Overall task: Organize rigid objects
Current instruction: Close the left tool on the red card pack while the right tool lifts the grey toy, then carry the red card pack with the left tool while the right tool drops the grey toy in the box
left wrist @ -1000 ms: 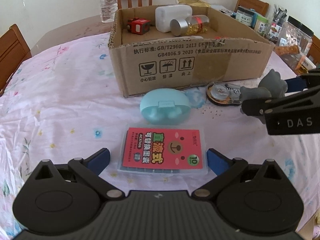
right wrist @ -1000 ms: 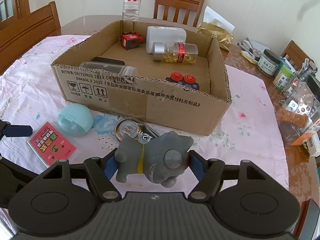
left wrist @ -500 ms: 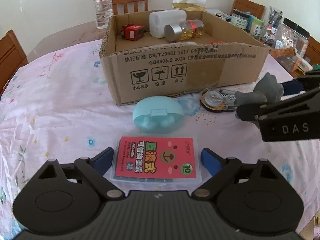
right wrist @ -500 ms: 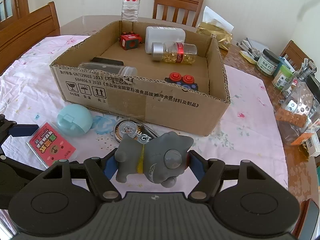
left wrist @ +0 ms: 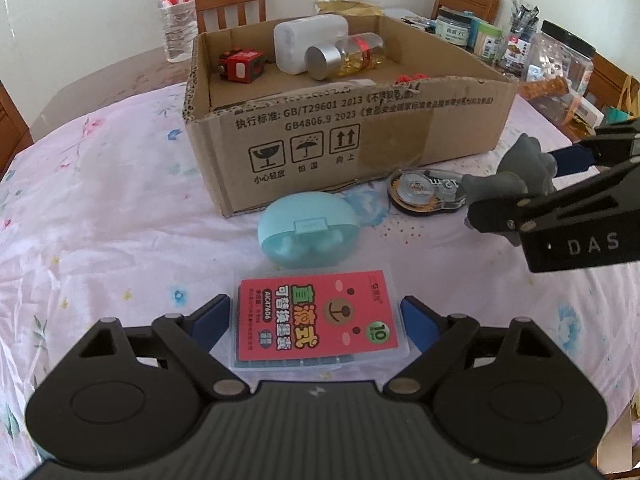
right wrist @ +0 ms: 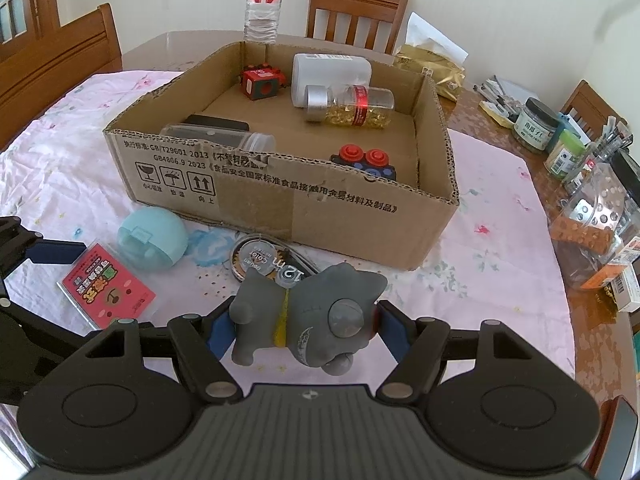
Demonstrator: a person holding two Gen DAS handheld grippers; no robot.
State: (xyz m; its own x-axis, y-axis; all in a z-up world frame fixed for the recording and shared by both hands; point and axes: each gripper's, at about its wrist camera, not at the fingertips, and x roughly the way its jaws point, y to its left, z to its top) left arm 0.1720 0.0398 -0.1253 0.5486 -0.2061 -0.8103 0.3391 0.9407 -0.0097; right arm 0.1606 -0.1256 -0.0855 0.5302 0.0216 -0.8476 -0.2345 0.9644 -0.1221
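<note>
Our right gripper (right wrist: pixel 304 326) clamps the grey toy cat (right wrist: pixel 308 316) by both flanks so it cannot slip. Our left gripper (left wrist: pixel 316 316) is spread around the red card case (left wrist: pixel 318 318), probably to grasp it. The cardboard box (right wrist: pixel 280 200), likely their destination, waits just ahead.

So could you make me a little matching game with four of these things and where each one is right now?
Things:
1. grey toy cat
2. red card case
3. capsule bottle
4. teal round case

Places:
A. lying inside the cardboard box
B. on the cloth just in front of the box
C. clamped in the right gripper
D. flat on the cloth between the left gripper fingers

Pairs: 1-C, 2-D, 3-A, 4-B
</note>
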